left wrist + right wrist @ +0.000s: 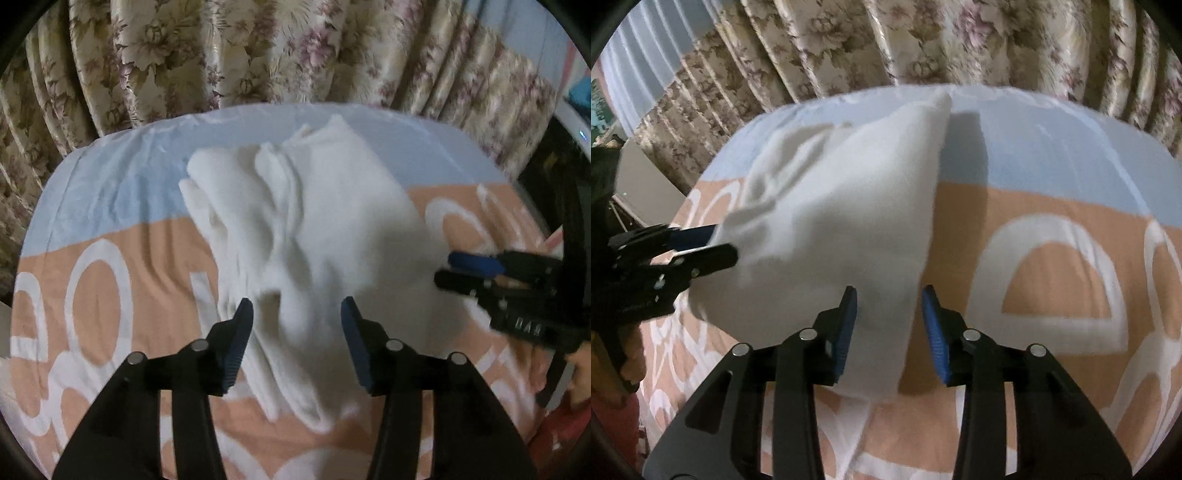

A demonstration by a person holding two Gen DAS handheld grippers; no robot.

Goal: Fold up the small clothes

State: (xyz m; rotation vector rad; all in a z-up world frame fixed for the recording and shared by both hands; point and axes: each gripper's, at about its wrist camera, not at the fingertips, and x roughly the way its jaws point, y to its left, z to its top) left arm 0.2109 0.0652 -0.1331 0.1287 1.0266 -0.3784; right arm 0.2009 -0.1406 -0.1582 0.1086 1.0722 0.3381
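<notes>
Right now my left fingers (pixel 297 314) stand apart over the near end of the white garment (pixel 314 229), with the cloth lying between the blue pads but neither pad pressing on it, so nothing is gripped there. Over on the other side my right fingers (pixel 889 304) are parted too, a narrower gap, and the garment's near right edge runs between them; the left pad looks to be against the cloth, the right pad clear of it, and I have no hold. From the left wrist camera, my right fingers reach in from the right edge to the garment's side. That white garment is bunched and partly folded, with several layered edges showing at its far end, and it lies across the middle of the bed. Under it is a bedsheet (pixel 110 192) with a pale blue band at the far side and a peach area with big white letters nearer me. Behind the bed hangs a floral curtain (pixel 221 55) in cream, brown and mauve. Both views are somewhat blurred.
</notes>
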